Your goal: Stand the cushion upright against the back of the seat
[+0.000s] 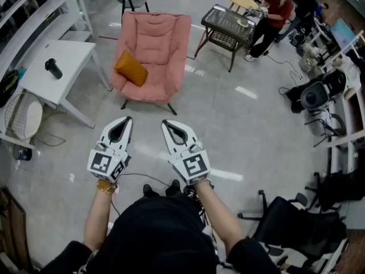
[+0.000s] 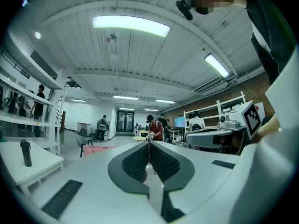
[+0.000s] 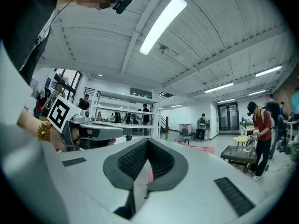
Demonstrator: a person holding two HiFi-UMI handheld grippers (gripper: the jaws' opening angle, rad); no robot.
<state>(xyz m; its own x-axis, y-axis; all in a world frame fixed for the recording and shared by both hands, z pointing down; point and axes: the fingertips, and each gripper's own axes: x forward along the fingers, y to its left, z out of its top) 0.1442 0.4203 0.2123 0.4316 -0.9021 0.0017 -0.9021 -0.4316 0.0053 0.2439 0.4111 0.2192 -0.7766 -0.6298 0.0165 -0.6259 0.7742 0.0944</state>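
Both the left gripper (image 1: 127,121) and right gripper (image 1: 165,123) are closed and empty, so I would walk closer, open them, then take the cushion (image 1: 131,68) at the left edge of the armchair (image 1: 162,39) seat.

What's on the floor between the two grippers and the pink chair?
Nothing. In the head view, only bare floor lies between the left gripper, the right gripper and the chair.
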